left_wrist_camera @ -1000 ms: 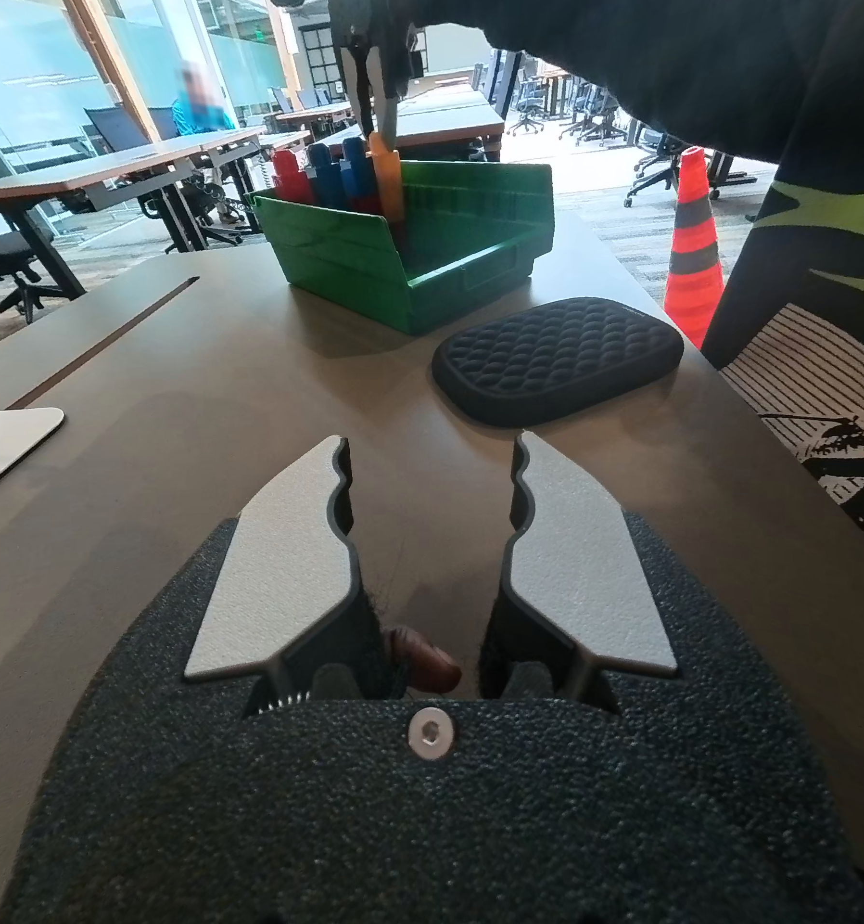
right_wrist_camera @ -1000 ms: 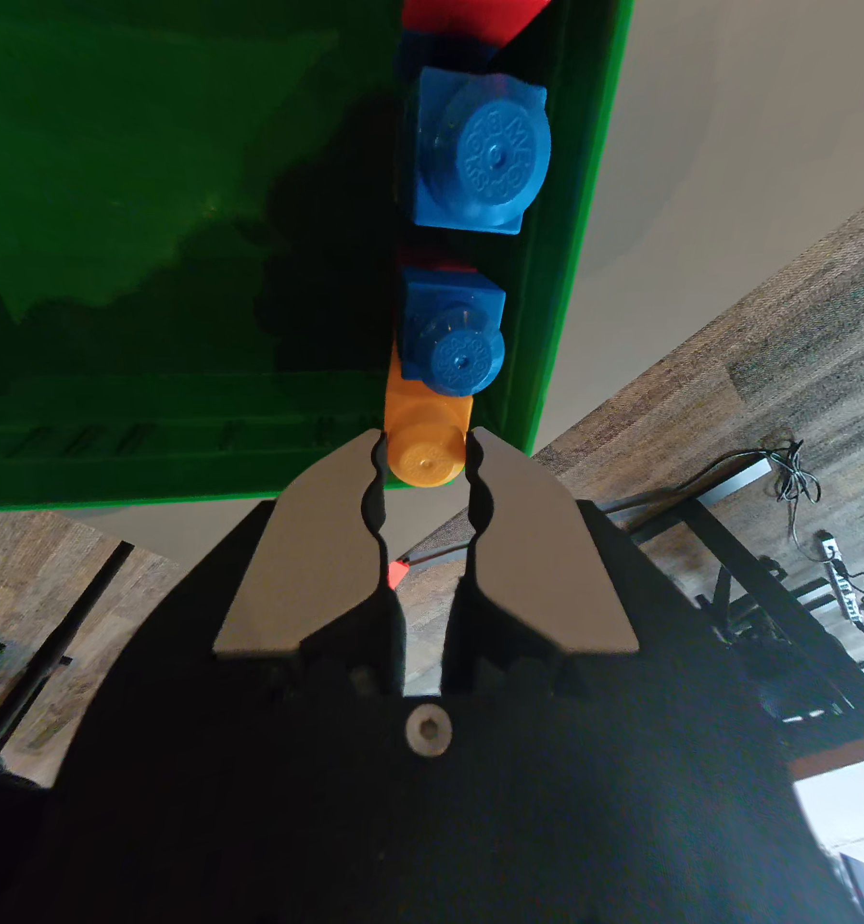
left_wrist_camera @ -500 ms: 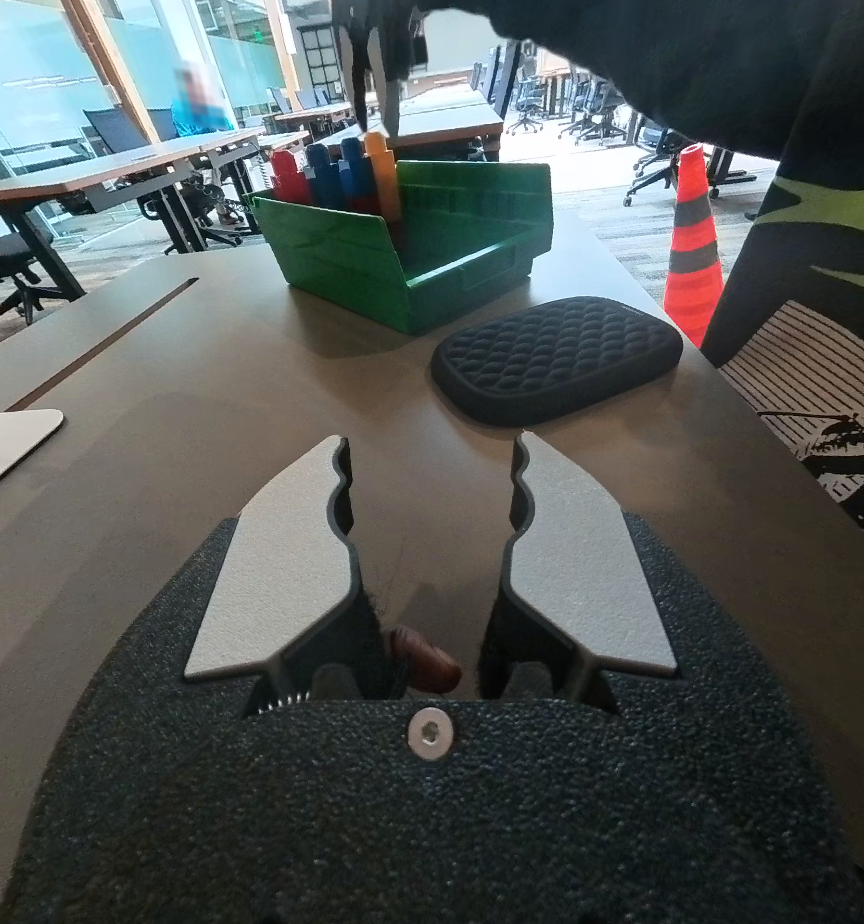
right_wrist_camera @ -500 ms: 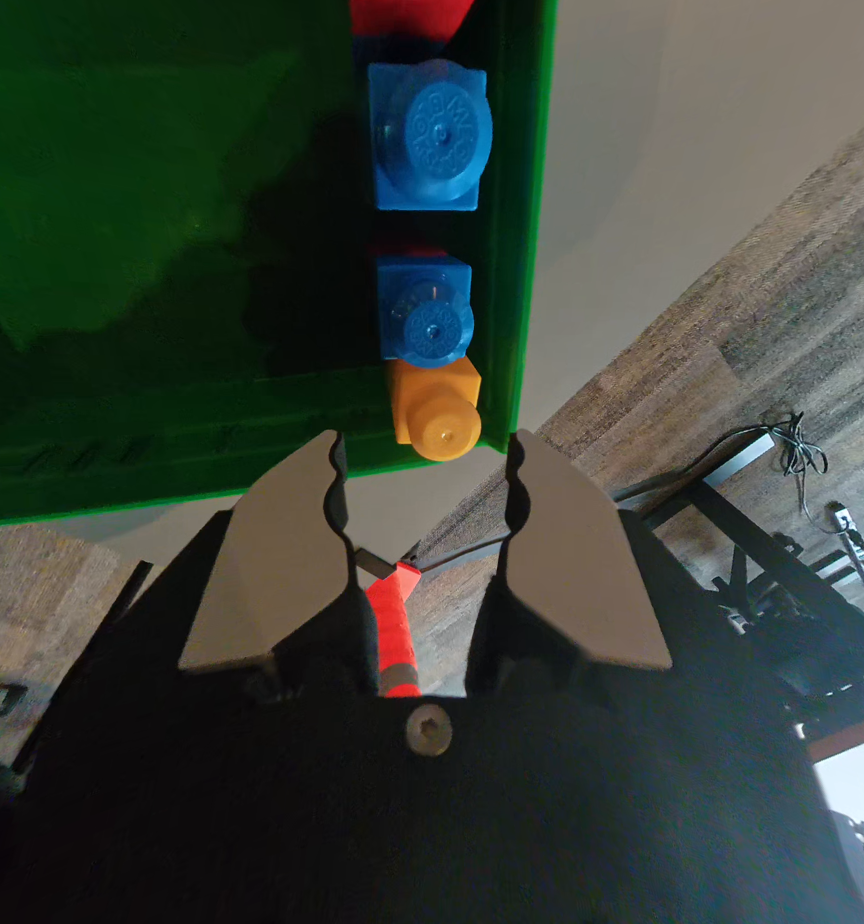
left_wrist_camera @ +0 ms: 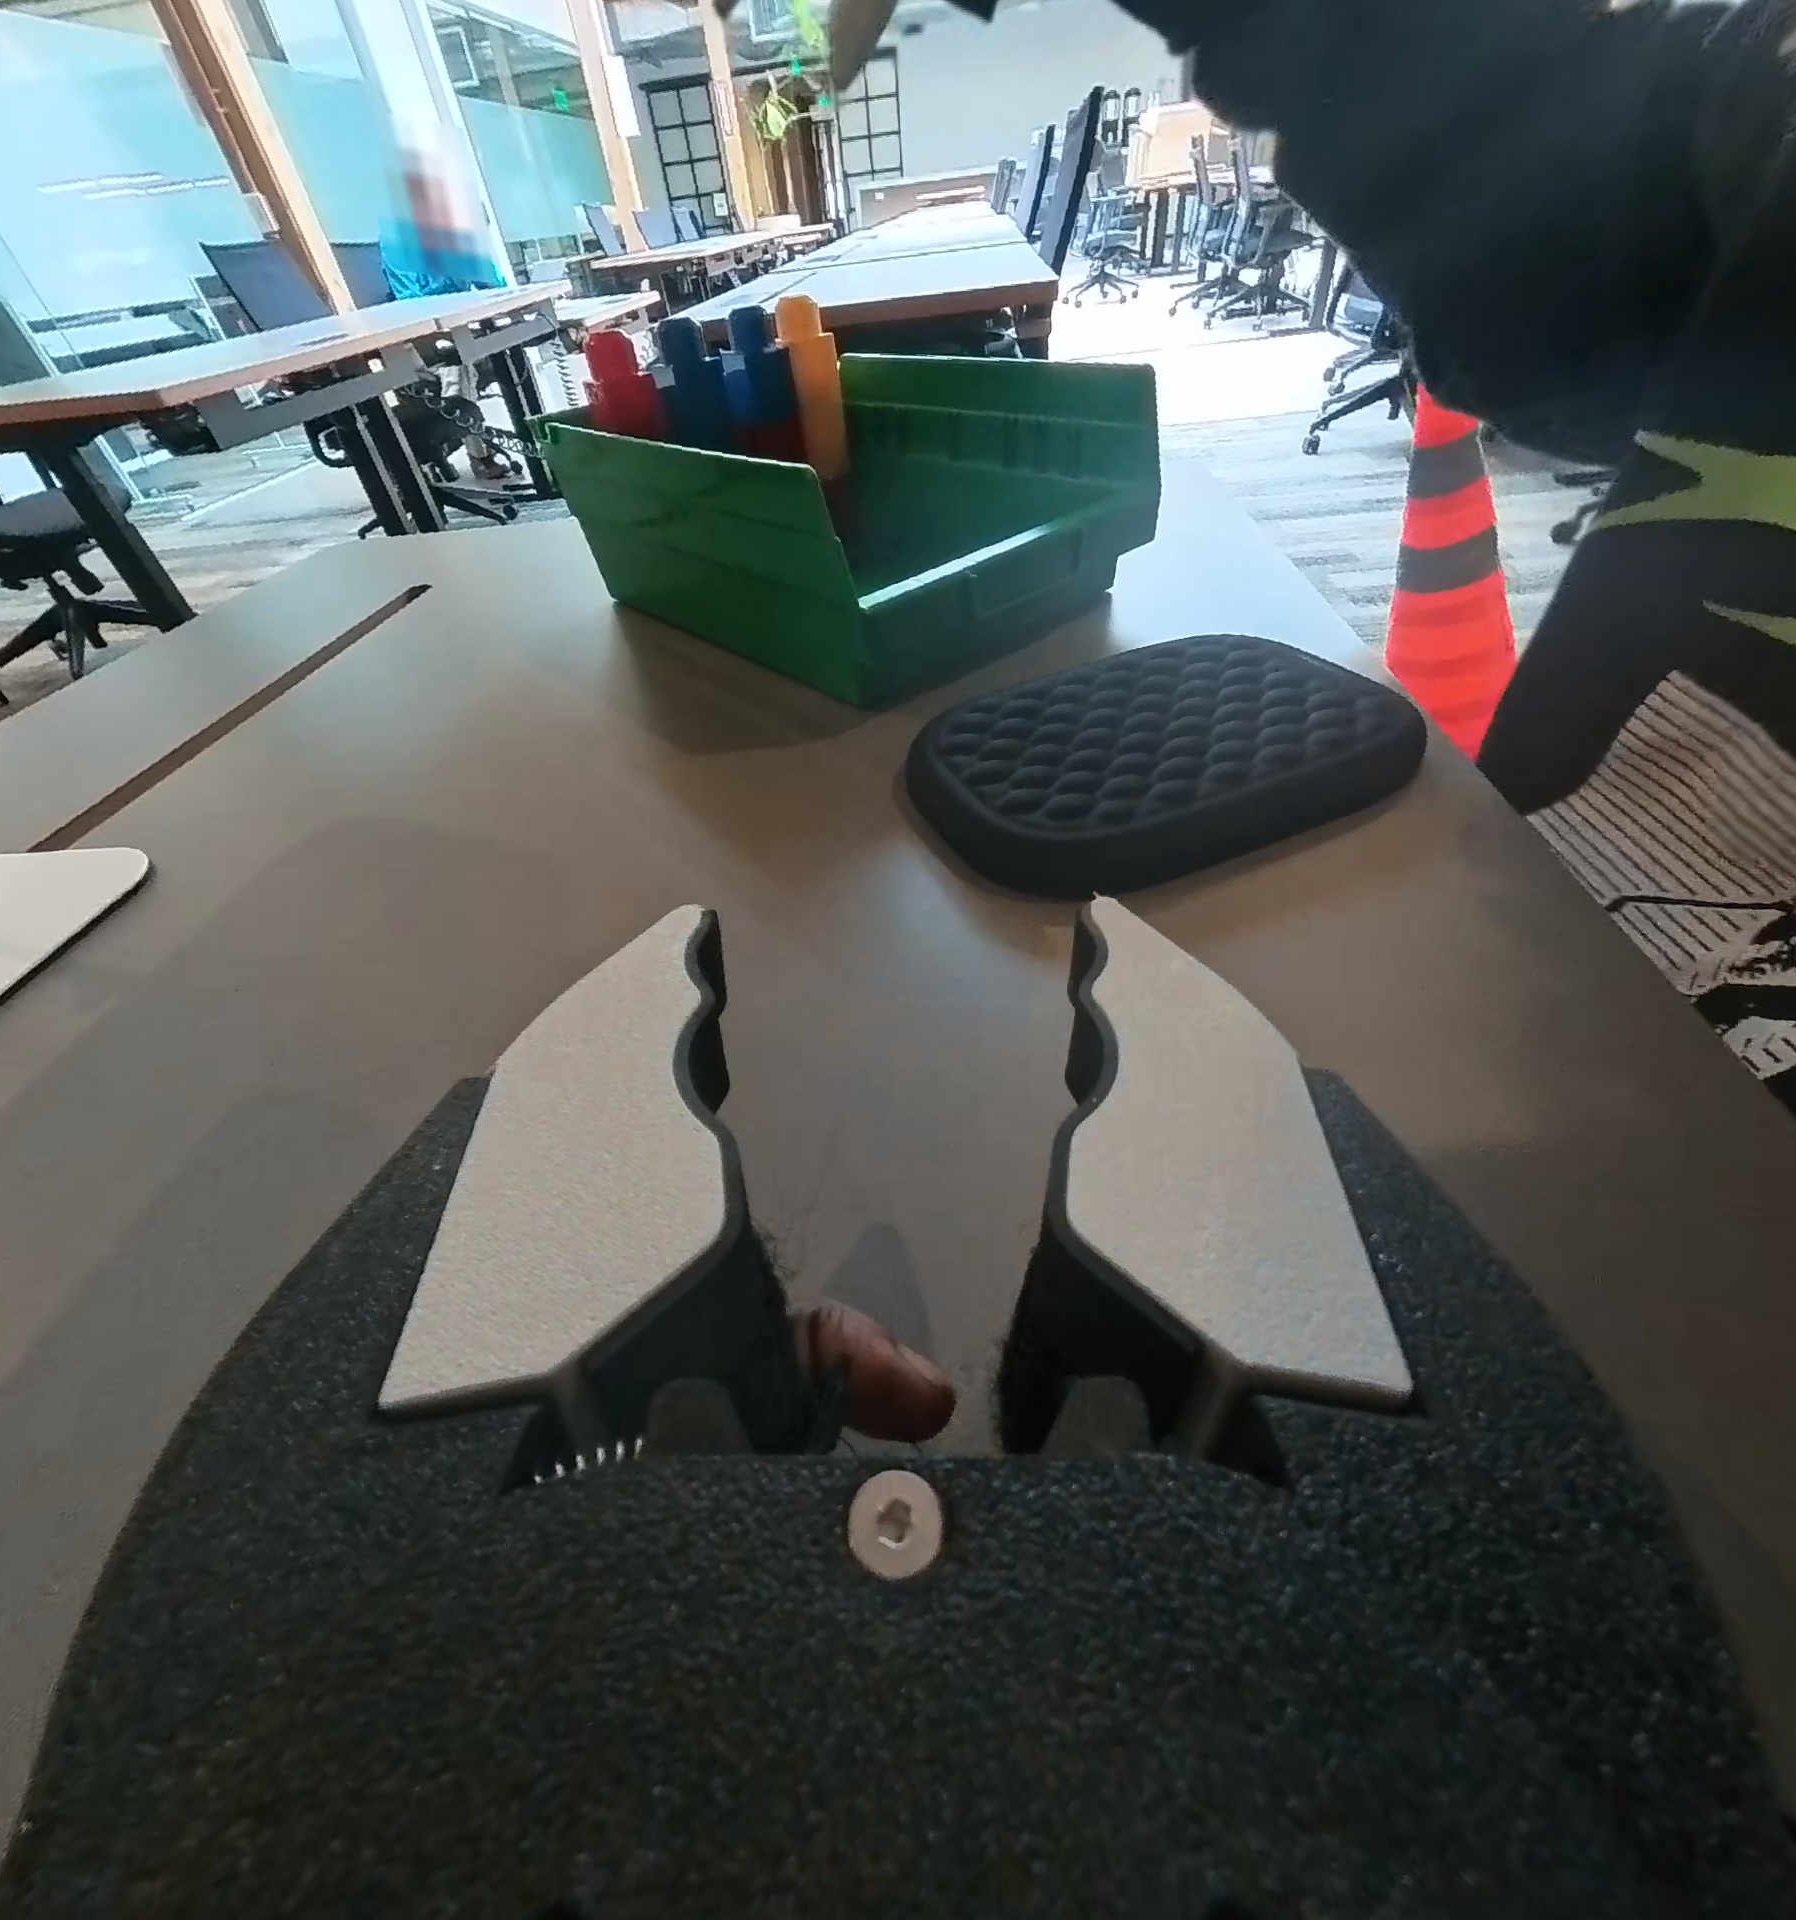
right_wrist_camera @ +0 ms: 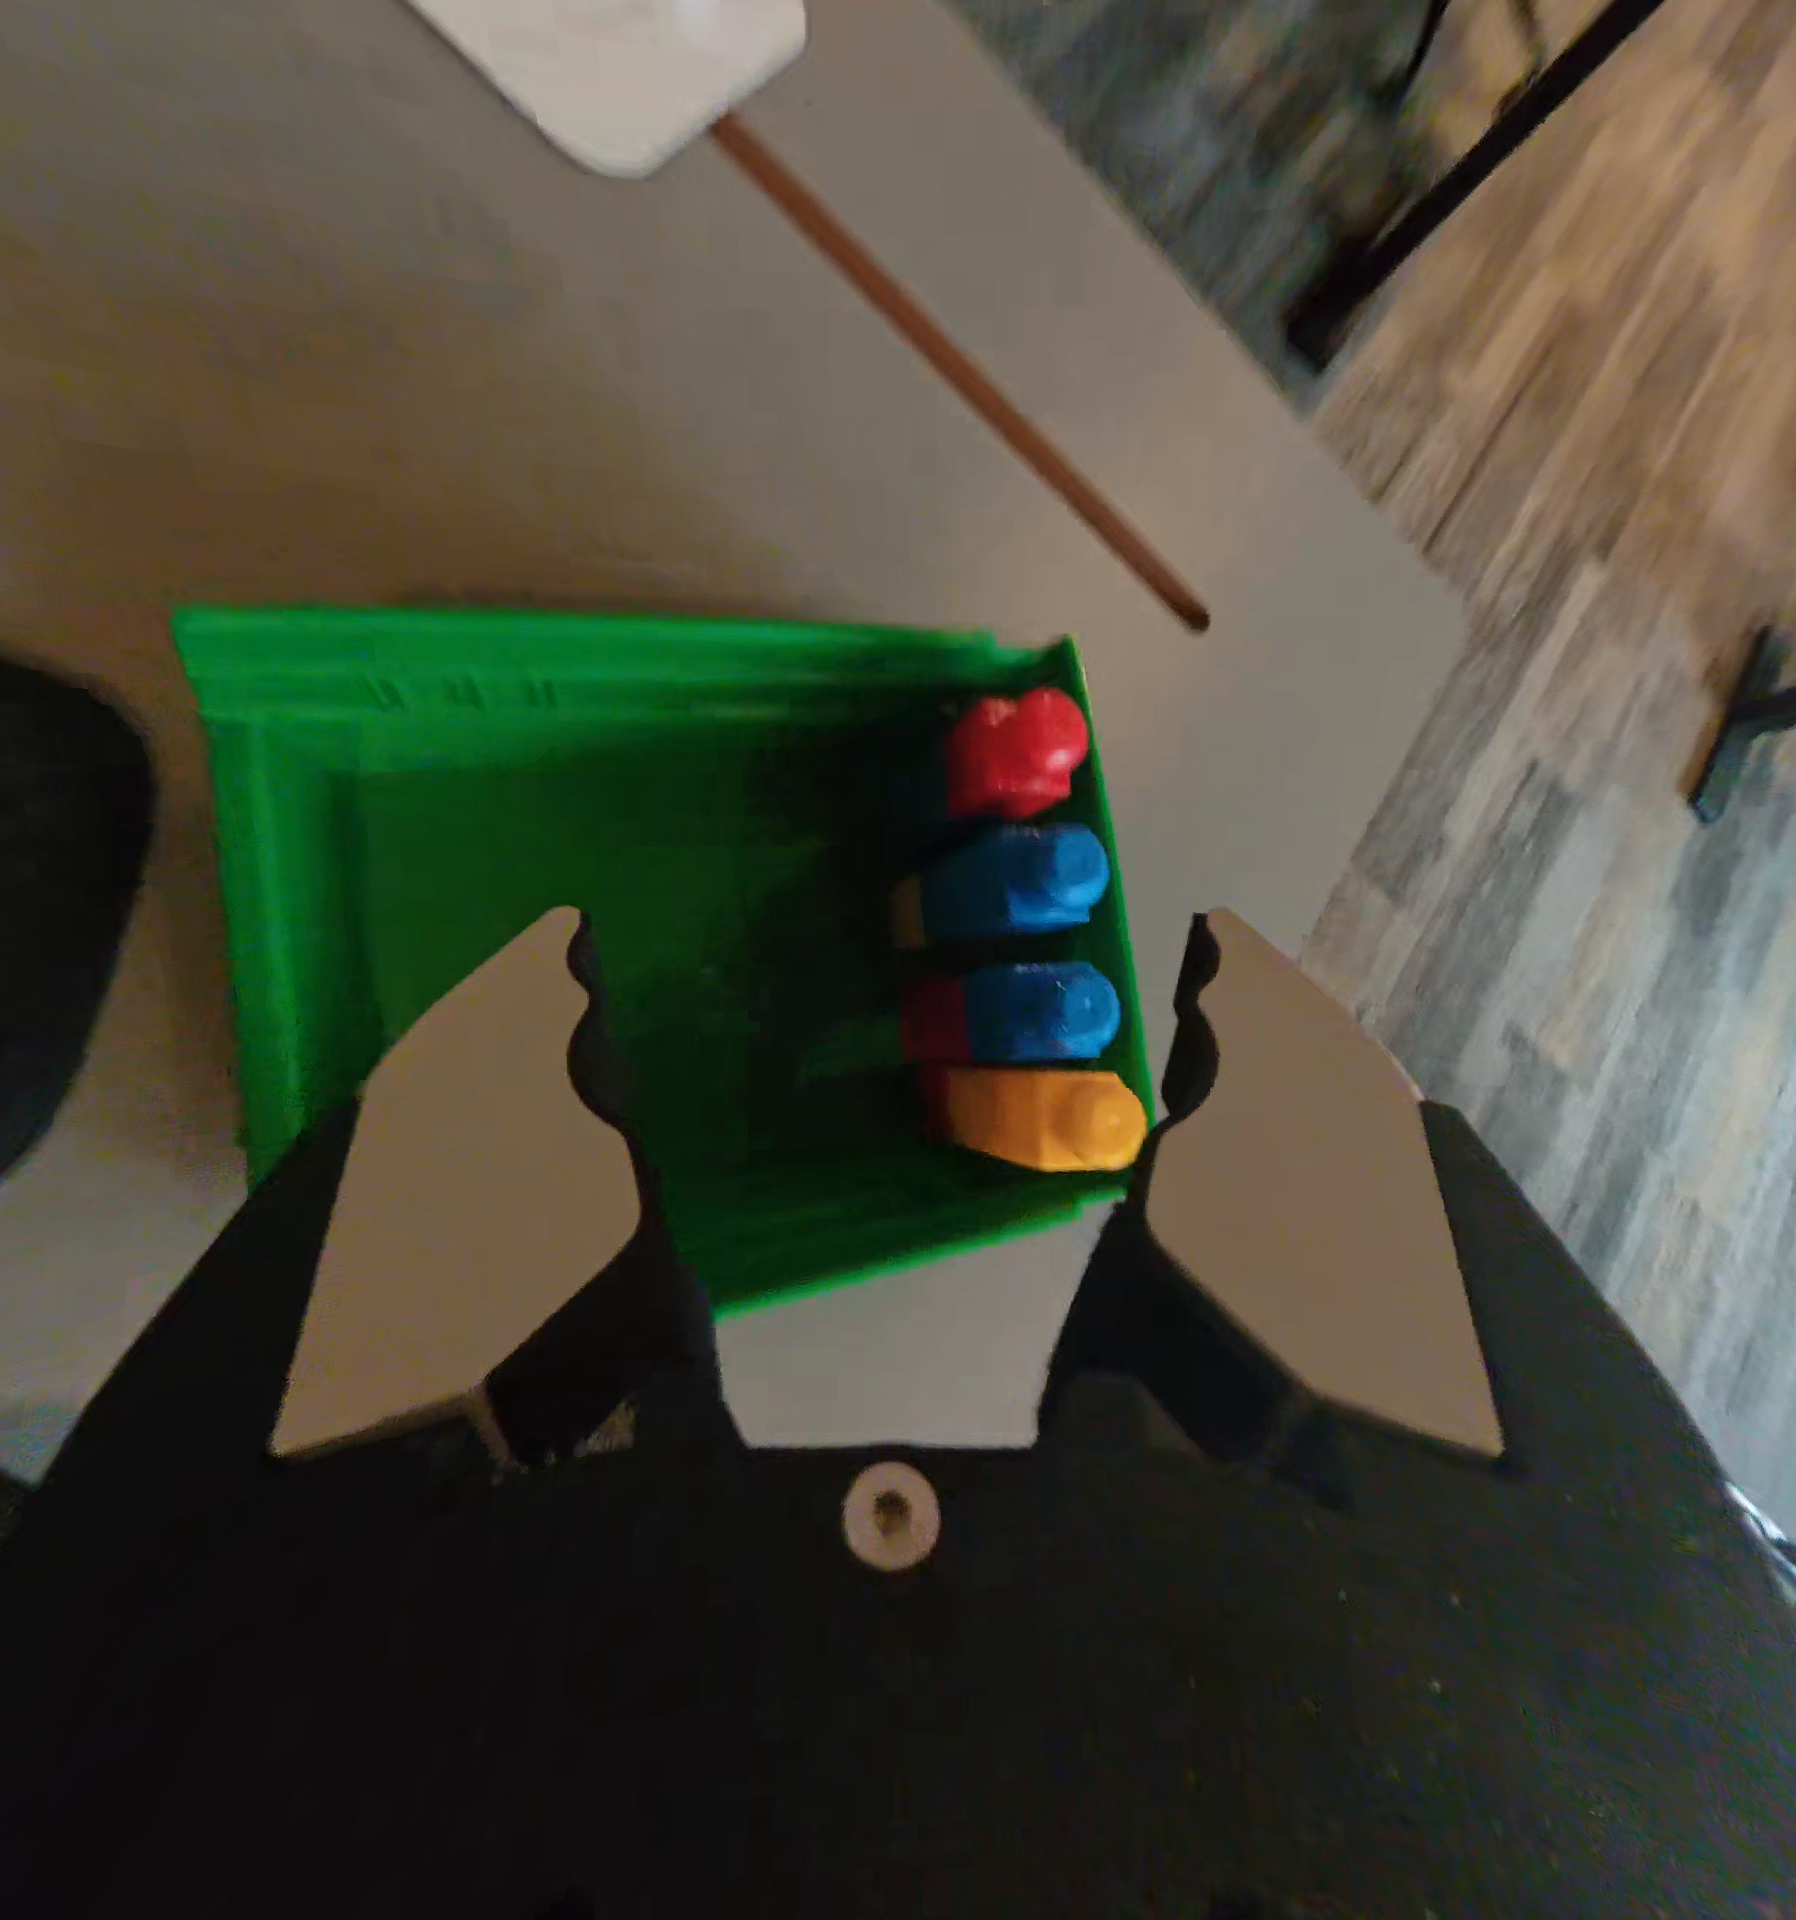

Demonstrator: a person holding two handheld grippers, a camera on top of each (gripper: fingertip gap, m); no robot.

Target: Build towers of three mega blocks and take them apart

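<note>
A green bin [left_wrist_camera: 977, 540] stands on the brown table [left_wrist_camera: 458, 831]. Several block towers stand in a row along one wall of it: a red-topped one [right_wrist_camera: 1019, 750], two blue-topped ones [right_wrist_camera: 1039, 894] [right_wrist_camera: 1050, 1013], and an orange-topped one [right_wrist_camera: 1060, 1122]. In the left wrist view the orange tower [left_wrist_camera: 811, 384] stands at the right end of the row. My right gripper [right_wrist_camera: 889, 925] is open and empty, high above the bin, looking down into it. My left gripper [left_wrist_camera: 894, 925] is open and empty, low over the table, well short of the bin.
A black textured pad [left_wrist_camera: 1164, 758] lies right of the bin, near my left gripper. A white board [left_wrist_camera: 21, 925] lies at the table's left. An orange traffic cone [left_wrist_camera: 1445, 582] stands on the floor beyond the right table edge. A person's dark sleeve [left_wrist_camera: 1600, 260] fills the upper right. About 45 cm separates my left fingertips from my right.
My right gripper has let go of the orange-topped tower, opened wide and risen well above the bin. The tower stays standing in the bin. My left gripper has not moved.
</note>
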